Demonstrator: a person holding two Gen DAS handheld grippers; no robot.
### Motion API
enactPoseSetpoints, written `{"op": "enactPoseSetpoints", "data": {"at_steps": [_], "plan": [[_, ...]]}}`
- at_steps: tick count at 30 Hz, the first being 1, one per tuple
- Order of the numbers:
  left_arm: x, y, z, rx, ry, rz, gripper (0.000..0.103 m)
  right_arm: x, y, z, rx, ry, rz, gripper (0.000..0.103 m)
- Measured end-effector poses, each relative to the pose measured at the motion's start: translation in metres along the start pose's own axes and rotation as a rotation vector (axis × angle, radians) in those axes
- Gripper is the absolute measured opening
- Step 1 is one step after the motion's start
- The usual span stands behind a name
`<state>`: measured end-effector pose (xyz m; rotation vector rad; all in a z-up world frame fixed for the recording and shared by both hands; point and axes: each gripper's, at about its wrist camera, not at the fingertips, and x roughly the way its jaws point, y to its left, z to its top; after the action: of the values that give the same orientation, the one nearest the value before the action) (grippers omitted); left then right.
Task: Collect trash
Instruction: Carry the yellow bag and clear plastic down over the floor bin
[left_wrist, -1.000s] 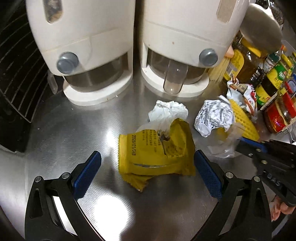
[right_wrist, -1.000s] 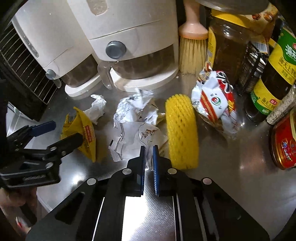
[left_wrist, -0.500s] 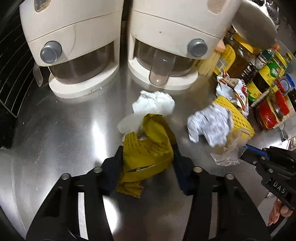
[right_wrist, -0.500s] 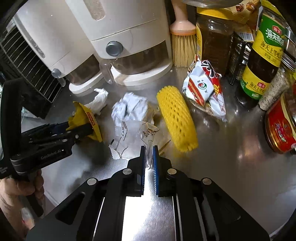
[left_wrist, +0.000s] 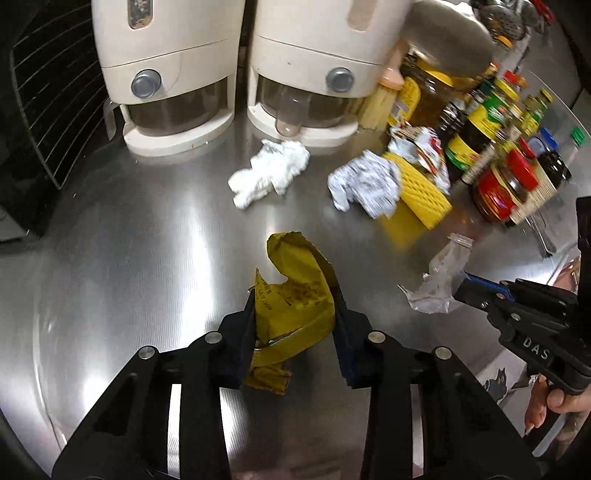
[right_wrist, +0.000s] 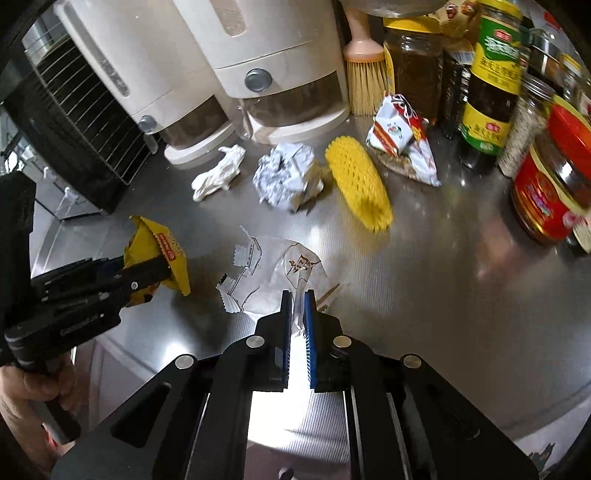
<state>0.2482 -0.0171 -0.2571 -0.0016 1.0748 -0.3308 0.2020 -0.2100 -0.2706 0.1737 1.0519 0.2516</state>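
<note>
Stainless steel, brushed and glaring with overhead light, makes up the worktop that carries everything. At its back stand two cream dispensers side by side, with a black wire rack to their left and a crowd of sauce jars and bottles to their right.

The left claw is clamped on a crumpled yellow wrapper, which bulges up between its two fingers. The right claw is closed on a thin edge of a clear printed wrapper that spreads flat ahead of it.

Loose trash lies between the claws and the dispensers: a white crumpled tissue, a grey-white crumpled paper ball, a yellow foam net sleeve touching that ball, and a red-and-white snack packet just beside the jars.

The left wrist view shows the wrapper held by the right claw from the side, as a small translucent scrap at the claw's tip, with the holding hand partly visible at the lower right edge. The right wrist view alone shows the wrapper's printed dark character, a straw-coloured brush with a pink handle leaning behind the snack packet, the red print on the yellow wrapper, and the person's left hand on the handle.
</note>
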Motion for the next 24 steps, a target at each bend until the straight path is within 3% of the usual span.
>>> {"op": "enactPoseSetpoints", "data": {"at_steps": [14, 24], "plan": [[-0.054, -0.033, -0.095, 0.015, -0.018, -0.024, 0.035, -0.045, 0.01, -0.076, 0.006, 0.009, 0.056, 0.008], [-0.053, -0.04, -0.166, 0.016, 0.021, -0.044, 0.036, -0.056, 0.011, -0.132, 0.016, 0.073, 0.085, 0.008]]}}
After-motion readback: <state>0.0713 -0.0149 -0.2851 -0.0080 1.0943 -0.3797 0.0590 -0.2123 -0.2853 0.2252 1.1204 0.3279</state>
